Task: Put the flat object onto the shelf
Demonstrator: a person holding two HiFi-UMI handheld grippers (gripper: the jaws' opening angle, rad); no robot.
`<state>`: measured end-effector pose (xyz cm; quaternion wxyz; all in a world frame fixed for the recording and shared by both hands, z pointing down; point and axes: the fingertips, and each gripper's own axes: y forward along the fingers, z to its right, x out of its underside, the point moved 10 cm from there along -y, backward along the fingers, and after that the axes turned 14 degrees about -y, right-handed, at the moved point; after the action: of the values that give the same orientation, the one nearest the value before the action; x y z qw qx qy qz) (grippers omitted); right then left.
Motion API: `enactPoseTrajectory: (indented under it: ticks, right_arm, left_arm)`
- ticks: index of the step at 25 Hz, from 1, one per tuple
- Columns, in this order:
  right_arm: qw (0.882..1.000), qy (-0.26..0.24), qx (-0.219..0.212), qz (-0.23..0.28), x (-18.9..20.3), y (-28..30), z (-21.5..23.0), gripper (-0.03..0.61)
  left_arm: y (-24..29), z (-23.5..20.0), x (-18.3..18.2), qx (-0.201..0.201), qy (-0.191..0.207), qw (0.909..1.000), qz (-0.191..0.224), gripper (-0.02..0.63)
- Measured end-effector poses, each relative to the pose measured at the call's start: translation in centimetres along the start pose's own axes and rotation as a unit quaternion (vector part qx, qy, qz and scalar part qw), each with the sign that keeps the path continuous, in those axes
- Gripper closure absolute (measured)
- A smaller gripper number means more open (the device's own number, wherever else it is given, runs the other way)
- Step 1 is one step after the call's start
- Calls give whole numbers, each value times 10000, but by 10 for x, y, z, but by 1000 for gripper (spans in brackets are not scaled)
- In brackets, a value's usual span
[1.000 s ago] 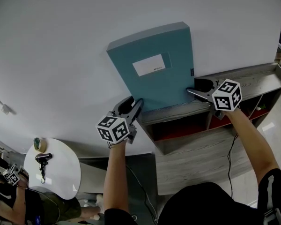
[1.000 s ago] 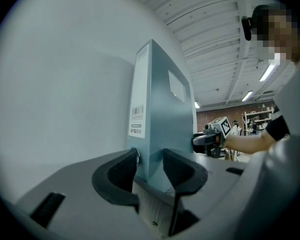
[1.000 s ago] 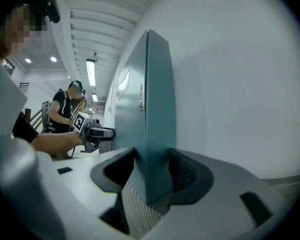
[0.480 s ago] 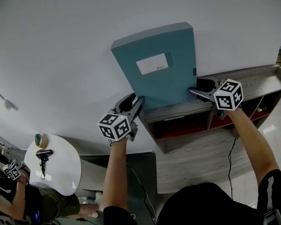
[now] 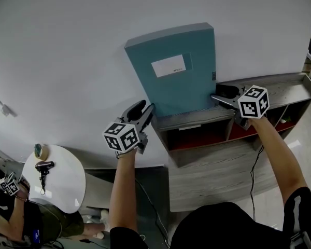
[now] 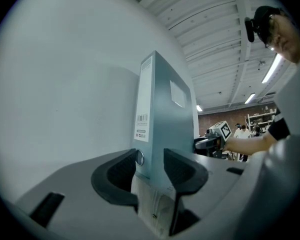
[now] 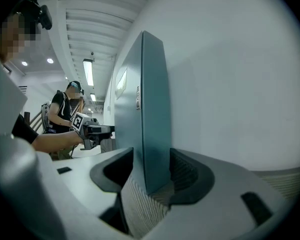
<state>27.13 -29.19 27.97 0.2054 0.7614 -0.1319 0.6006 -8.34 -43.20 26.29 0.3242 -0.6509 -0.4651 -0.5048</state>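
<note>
File box (image 5: 173, 71) upright on shelf (image 5: 280, 87) top — left claw (image 5: 146, 112), right claw (image 5: 216, 98) pinching its lower corners.

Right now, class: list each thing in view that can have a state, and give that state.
folder: upright, bottom edge on the shelf top
left gripper: shut on folder, lower left corner
right gripper: shut on folder, lower right corner
shelf: open-fronted compartments
hair dryer: lying on the table

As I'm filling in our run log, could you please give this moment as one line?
phase: placing | folder: upright on shelf top | left gripper: shut on folder | right gripper: shut on folder
</note>
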Motion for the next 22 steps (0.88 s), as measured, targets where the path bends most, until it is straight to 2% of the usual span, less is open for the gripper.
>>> enactPoseTrajectory:
  ticks: [3,8,13,17,22]
  right_arm:
    - [10000,12,55,-6,1,-9,-1,353]
    - [9998,-7,171,36,-3,-31,-6,354]
    - [9998,-16,80,157,-1,-56,-41,354]
    - [9998,-150,86,130,13,-74,-79,370]
    - [9989,417,200,8,63,-96,-138,408]
  left_arm:
    - [-11,0,0,-14,-54,9999,96,440]
    - [-30,2,8,84,89,9999,34,440]
    - [-62,18,22,288,-30,9993,220,446]
    - [-81,31,51,352,14,9994,-63,479]
    - [-109,57,108,600,-270,9976,-227,523]
